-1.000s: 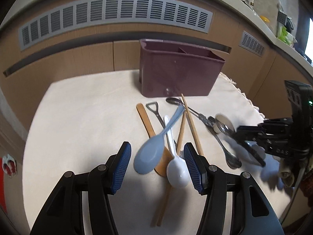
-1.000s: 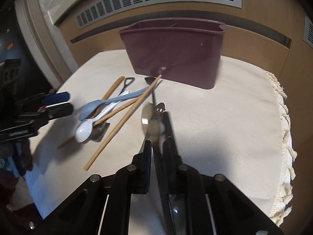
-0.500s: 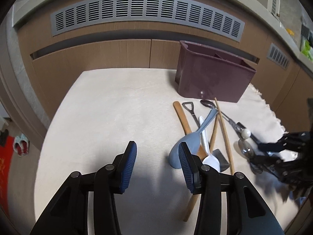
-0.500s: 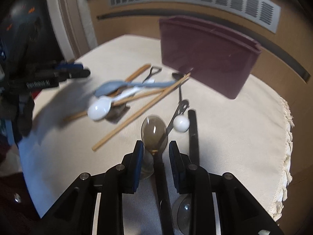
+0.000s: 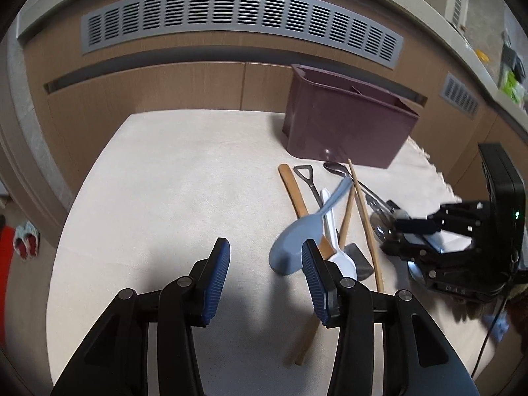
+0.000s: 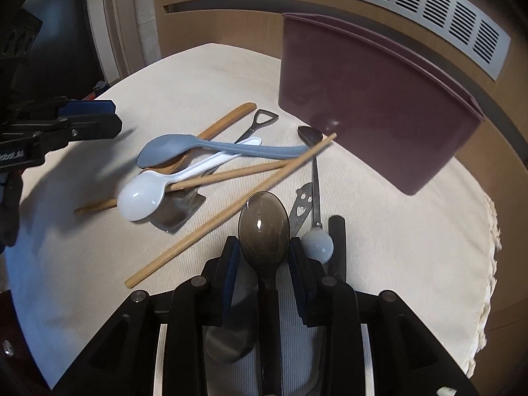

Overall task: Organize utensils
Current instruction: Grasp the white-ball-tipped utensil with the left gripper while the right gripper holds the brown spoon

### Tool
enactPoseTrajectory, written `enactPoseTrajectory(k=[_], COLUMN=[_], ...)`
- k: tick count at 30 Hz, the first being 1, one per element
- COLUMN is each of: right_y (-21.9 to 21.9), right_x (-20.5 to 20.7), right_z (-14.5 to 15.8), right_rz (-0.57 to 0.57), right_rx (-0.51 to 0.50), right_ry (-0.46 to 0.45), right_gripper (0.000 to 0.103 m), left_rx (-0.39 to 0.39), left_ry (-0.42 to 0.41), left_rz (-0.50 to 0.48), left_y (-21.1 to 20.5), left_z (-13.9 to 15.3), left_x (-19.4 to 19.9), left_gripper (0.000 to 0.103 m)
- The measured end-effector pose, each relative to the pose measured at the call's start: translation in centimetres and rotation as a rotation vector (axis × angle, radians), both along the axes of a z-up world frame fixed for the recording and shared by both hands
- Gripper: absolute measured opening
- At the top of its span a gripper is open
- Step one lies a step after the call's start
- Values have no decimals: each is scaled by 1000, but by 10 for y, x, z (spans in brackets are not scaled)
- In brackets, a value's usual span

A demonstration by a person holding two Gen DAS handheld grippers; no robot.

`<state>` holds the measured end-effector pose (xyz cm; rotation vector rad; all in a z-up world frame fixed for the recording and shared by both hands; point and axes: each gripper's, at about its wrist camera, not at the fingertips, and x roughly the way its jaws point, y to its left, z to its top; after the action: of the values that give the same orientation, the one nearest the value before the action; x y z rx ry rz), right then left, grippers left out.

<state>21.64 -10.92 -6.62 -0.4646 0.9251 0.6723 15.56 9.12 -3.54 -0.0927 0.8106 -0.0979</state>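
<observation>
The worktop (image 5: 158,178) is draped in a cream cloth, and a maroon caddy (image 6: 373,112) stands upright at its far side. I can see no utensil in the part of its divided top that shows. Judging by that, the sorting has barely begun and nearly everything is left to do.

The pile lies on the cloth just in front of the caddy. Two chopsticks (image 6: 231,213) run slantwise, their far tips toward the caddy and near ends toward the left. A blue spoon (image 6: 211,147) lies across them, bowl left, handle pointing right toward the caddy. A white spoon (image 6: 148,193) sits under it, bowl nearest and to the left. Beneath these are a wooden paddle (image 6: 227,120) and a small metal shovel-shaped scoop (image 6: 180,206). A steel spoon (image 6: 312,151) lies to the right, bowl at the caddy's foot.

A dark spoon (image 6: 264,227) lies nearest, its long axis running near to far, bowl toward the caddy.

The right tongs (image 6: 264,255) have just been opening. They straddle that dark spoon's neck with a gap on both sides, not pinching it. The left tongs (image 5: 264,274) hang wide and empty over bare cloth, just left of the blue spoon's bowl.
</observation>
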Motion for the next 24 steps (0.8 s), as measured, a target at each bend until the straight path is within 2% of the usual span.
enactPoseTrajectory(k=[2, 4, 8, 14, 20, 24], right_y=[5, 10, 13, 15, -21, -67], right_x=[-2, 1, 11, 22, 4, -6], right_z=[0, 1, -1, 6, 39, 55], right_rz=[21, 21, -2, -62, -154, -301], right_rx=[-21, -17, 36, 90, 166, 198], right_ry=[-32, -44, -34, 6, -31, -50], right_gripper=[29, 30, 34, 31, 30, 30], left_rx=[32, 22, 25, 60, 17, -19], left_ry=[-13, -4, -16, -4, -38, -42], left_rz=[-11, -19, -17, -41, -160, -194], left_y=[-6, -8, -8, -12, -44, -85], left_z=[0, -1, 1, -4, 5, 10], left_x=[-1, -1, -7, -16, -9, 9], left_gripper=[46, 46, 46, 46, 46, 46])
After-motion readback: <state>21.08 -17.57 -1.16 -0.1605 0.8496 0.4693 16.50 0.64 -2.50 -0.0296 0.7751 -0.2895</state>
